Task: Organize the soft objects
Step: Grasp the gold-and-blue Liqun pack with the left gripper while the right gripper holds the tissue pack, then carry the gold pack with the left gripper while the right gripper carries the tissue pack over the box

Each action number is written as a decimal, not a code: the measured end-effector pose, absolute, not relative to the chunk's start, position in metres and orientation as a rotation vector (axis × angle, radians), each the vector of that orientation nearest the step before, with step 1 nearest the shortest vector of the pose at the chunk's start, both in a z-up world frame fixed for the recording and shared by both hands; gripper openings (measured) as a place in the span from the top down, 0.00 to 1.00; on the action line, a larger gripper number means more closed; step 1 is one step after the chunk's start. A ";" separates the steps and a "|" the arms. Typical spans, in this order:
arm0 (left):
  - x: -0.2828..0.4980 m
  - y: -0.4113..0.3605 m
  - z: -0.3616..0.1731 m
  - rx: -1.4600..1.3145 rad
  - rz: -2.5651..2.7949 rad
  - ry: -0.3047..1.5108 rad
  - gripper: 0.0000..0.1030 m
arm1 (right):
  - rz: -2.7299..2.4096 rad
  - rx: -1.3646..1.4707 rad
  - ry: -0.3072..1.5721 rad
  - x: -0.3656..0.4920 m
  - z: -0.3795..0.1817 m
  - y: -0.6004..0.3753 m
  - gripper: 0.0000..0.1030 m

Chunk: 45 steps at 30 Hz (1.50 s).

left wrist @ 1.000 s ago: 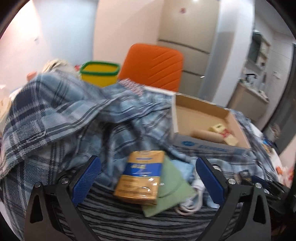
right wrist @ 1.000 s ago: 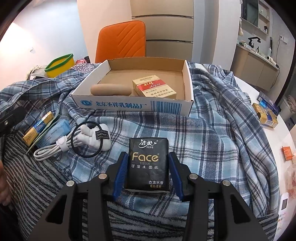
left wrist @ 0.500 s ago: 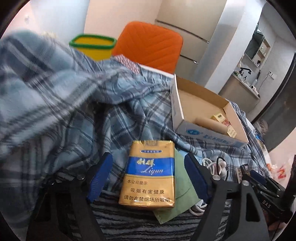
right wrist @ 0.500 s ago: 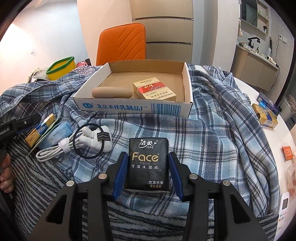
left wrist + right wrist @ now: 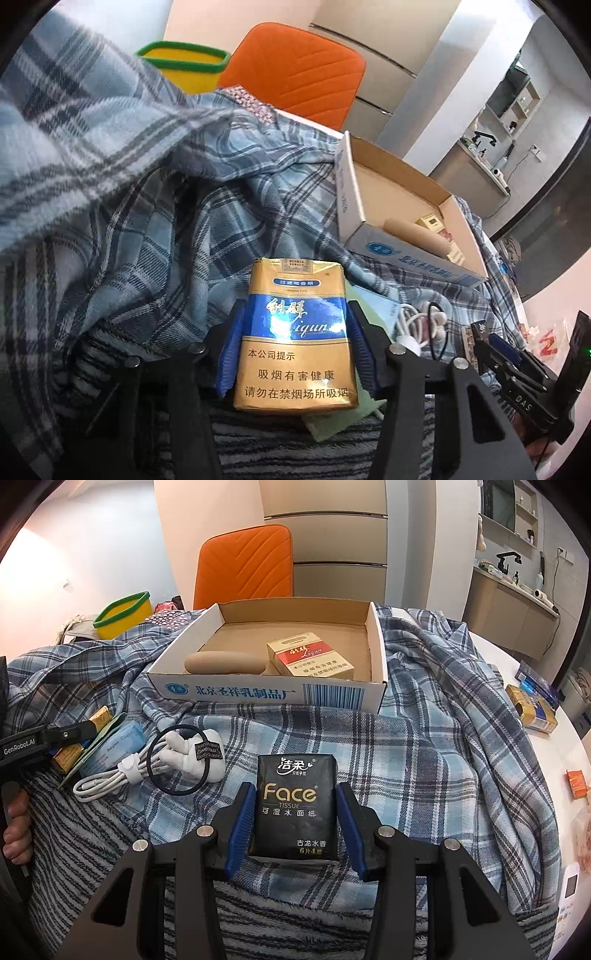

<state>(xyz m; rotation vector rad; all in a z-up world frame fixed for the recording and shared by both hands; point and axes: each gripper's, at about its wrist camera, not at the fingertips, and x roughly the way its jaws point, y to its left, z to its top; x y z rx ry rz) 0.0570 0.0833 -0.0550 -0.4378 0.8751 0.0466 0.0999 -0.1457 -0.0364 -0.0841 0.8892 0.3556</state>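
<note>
nearest me, a fuzzy grey-striped blanket, then soft blue plaid cloth draped over the table. my right gripper has its blue pads clamped on a black tissue pack, glossy, marked "face tissue". my left gripper is clamped on a gold-and-blue cigarette pack, lettered "liqun". beside it, a coiled white cable ringed by a black hair tie. further on, a corrugated cardboard tray holds a smooth tan roll and a red-and-gold pack. beyond, an orange quilted chair and a yellow bin.
</note>
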 end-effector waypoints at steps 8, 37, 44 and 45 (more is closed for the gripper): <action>0.044 0.056 -0.021 -0.280 0.062 0.783 0.51 | 0.349 -0.076 0.848 0.095 -0.031 -0.148 0.54; 0.074 -0.011 0.099 -0.016 0.049 0.439 0.51 | 0.292 -0.106 0.431 0.095 0.121 -0.147 0.54; 0.093 -0.022 0.135 -0.014 0.029 0.366 0.51 | 0.289 -0.088 0.328 0.108 0.168 -0.134 0.54; 0.097 -0.023 0.140 -0.015 0.031 0.355 0.51 | 0.285 -0.084 0.315 0.111 0.175 -0.133 0.54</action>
